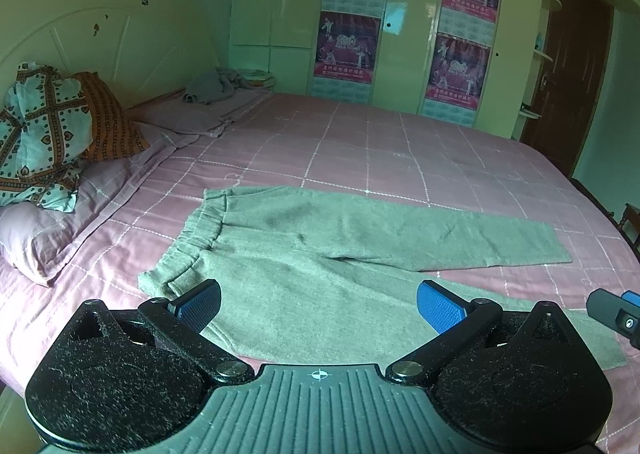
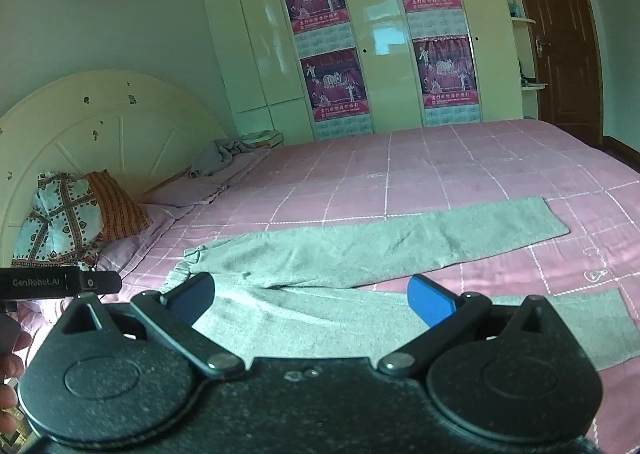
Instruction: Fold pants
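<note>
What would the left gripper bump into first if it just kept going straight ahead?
Probably the grey pants spread on the pink bed: the open left gripper points at them, nothing between. Depth is hard to judge.

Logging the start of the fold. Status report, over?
Left gripper open, right gripper open, both empty above the near leg. Pants flat on the bed, legs spread, unfolded. Nothing in the way.

pants (image 1: 320,254): plain grey-green, no print
bed sheet (image 1: 400,149): pink with thin white grid lines
my left gripper (image 1: 318,304): black body, blue pads
my right gripper (image 2: 312,300): black body, blue pads
pillow (image 1: 40,133): pale blue with brown bands and small hearts
second pillow (image 1: 110,117): orange with dark stripes
headboard (image 1: 120,33): cream
door (image 2: 560,33): dark brown
</note>
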Action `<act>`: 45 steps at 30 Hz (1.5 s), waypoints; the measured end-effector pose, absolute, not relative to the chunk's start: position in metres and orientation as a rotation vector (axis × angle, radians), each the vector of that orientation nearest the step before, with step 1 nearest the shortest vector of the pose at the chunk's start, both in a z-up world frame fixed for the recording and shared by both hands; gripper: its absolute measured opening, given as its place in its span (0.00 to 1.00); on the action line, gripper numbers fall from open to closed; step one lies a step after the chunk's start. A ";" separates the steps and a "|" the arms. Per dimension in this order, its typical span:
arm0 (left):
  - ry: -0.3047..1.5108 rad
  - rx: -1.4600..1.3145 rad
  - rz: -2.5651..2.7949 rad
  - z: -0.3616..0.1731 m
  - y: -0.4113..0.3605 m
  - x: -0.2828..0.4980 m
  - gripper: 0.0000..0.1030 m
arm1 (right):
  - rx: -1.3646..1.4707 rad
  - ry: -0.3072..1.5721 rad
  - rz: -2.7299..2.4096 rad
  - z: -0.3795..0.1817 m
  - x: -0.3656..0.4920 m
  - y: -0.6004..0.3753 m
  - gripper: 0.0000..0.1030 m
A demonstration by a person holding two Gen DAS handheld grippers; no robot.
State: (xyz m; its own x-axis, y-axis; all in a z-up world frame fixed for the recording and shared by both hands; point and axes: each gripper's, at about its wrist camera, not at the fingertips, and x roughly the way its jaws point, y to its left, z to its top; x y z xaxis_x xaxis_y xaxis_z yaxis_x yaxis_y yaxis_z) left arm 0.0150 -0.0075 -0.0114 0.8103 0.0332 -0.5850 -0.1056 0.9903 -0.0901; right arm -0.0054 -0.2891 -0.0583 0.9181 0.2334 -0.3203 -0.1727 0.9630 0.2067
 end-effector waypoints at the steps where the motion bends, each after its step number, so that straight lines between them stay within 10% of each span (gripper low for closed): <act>1: 0.622 -0.118 0.076 -0.011 -0.008 0.015 1.00 | 0.180 0.347 0.211 -0.057 -0.006 -0.289 1.00; 45: 0.646 -0.109 0.112 -0.034 0.017 0.058 1.00 | 0.102 0.415 0.253 -0.067 0.036 -0.260 1.00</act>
State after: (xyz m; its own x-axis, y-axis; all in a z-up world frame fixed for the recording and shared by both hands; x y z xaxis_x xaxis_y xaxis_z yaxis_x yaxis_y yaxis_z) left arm 0.0582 0.0166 -0.0338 0.7927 0.0697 -0.6056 -0.1377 0.9882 -0.0666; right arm 0.0356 -0.2599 -0.0670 0.8844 0.2633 -0.3854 -0.2217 0.9636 0.1495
